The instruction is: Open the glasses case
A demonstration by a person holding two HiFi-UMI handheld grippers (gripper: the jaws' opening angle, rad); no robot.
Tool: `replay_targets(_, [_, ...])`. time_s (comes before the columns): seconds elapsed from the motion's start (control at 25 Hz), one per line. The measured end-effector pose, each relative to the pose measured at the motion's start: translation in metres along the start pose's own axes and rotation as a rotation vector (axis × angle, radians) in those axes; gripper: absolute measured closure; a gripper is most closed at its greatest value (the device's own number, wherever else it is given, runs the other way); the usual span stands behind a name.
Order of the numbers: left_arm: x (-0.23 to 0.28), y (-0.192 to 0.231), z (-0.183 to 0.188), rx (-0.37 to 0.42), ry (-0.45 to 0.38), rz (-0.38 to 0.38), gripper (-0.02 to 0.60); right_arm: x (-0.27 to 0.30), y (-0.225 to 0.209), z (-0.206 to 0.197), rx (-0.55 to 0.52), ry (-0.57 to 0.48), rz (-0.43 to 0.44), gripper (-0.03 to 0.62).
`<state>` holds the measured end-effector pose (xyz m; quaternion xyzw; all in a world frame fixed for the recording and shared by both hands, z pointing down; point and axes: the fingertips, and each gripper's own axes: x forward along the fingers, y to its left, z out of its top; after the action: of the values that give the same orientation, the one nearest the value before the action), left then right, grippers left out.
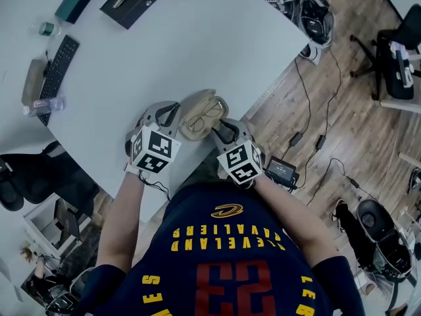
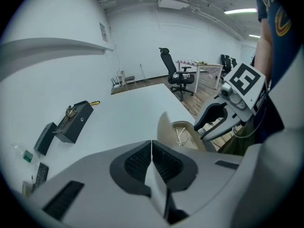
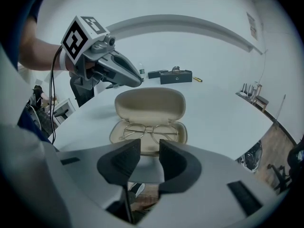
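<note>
The beige glasses case (image 3: 150, 103) lies open, glasses (image 3: 151, 132) inside; the left gripper (image 2: 152, 144) is closed and empty, the right gripper (image 3: 148, 147) parted, empty, just beside it.

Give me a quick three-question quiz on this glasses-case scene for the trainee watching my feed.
1. True or false: the lid of the glasses case stands open.
2. Multiple choice: what lies inside the case? A) a pen; B) wire-framed glasses; C) nothing.
3. Short answer: which has its jaws pressed together with nothing between them, the left gripper or the right gripper?

Key: 1 true; 2 B; 3 the left gripper. The right one's jaws stand apart, just short of the case's near edge.
</note>
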<state>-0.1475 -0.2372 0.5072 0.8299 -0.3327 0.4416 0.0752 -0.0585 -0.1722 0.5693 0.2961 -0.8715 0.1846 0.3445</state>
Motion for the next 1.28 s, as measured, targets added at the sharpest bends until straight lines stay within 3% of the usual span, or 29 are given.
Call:
replay_targets(0.24, [-0.001,0.007,0.01,-0.021,-0.034,-0.003,0.562,-0.001,-0.001,-0.003,0.007,0.004,0.0,0.46])
replay_targets(0.36, [-0.01,-0.022,0.03,0.009,-0.086,-0.1,0.559,-0.001,-0.002,-0.001,0.011,0.002,-0.003,0.461])
replay_targets(0.52, [-0.005,-0.082,0.033,0.133,-0.06,-0.228,0.344,0.0,-0.002,0.0,0.012,0.003,-0.001,0.461])
replay_targets(0.64, [0.006,-0.103,0.025,0.213,-0.012,-0.222,0.305,-0.001,-0.002,0.0,0.013,0.004,0.002,0.461])
replay_targets(0.84, [0.02,-0.094,0.01,0.298,0.052,-0.13,0.307,0.001,-0.001,0.001,0.02,0.001,0.001,0.461])
replay_targets(1.08, [0.007,-0.062,0.013,0.166,-0.002,-0.1,0.333,0.0,-0.001,0.003,0.024,-0.006,0.005,0.461])
replay_targets(1.28, [0.002,-0.032,0.01,0.11,-0.028,-0.054,0.534,0.0,-0.001,0.002,0.029,-0.006,0.006,0.461])
